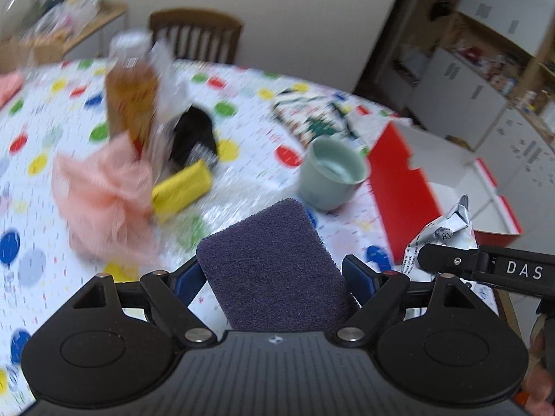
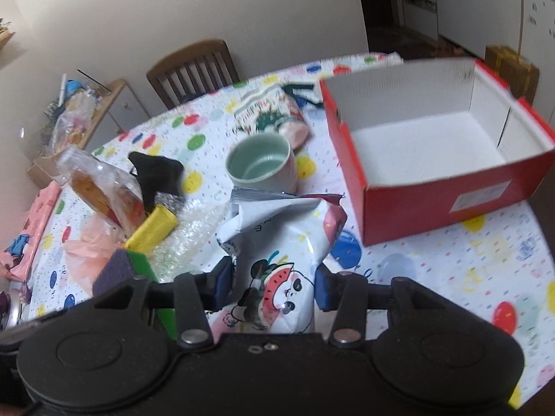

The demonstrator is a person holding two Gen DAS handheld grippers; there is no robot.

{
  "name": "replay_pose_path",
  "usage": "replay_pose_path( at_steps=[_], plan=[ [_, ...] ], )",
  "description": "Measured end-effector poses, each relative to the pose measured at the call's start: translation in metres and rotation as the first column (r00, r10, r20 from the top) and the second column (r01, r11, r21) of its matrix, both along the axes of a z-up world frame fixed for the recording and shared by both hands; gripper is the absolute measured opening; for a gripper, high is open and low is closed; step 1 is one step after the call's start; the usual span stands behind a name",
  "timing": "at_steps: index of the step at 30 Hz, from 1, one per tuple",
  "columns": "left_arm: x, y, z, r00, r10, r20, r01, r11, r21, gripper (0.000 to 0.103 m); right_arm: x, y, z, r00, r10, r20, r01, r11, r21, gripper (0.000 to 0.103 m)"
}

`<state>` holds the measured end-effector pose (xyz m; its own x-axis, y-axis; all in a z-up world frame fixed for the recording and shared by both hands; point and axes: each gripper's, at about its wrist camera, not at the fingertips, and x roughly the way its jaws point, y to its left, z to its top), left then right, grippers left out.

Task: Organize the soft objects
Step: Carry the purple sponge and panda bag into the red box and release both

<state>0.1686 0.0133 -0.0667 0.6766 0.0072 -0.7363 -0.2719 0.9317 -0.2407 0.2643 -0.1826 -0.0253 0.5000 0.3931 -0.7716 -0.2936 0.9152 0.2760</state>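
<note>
My left gripper [image 1: 274, 277] is shut on a dark purple sponge [image 1: 274, 263] and holds it above the spotted table. The sponge also shows in the right wrist view [image 2: 114, 270], with a green side. My right gripper [image 2: 274, 287] is shut on a white snack pouch with a panda print [image 2: 281, 253]; the pouch shows crumpled at the right of the left wrist view [image 1: 440, 239]. An open red box with a white inside [image 2: 433, 187] stands on the table to the right and is empty. A pink cloth [image 1: 100, 194] and a yellow sponge [image 1: 182, 187] lie to the left.
A pale green cup [image 2: 260, 166] stands just ahead of the pouch. A bottle of amber liquid [image 1: 130, 93], a black item [image 1: 194, 135], bubble wrap [image 2: 187, 232] and a patterned cloth [image 2: 270, 114] crowd the table. A wooden chair [image 2: 194, 69] stands behind.
</note>
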Motion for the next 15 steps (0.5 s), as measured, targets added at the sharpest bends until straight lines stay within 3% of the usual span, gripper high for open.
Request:
replay_pose_path(
  at_steps=[7,15],
  plan=[
    [0.001,-0.011,0.039,0.99,-0.117,0.082,0.117,0.993,0.008,0.085,-0.011,-0.022,0.038,0.996,0.014,0.088,-0.01,0.999,-0.053,0.045],
    [0.025,-0.033,0.07,0.974,-0.203,0.103,0.198,0.979,0.059,0.085,0.006,-0.056,0.065,0.991,0.011,0.133,0.001,0.996,-0.088,0.045]
  ],
)
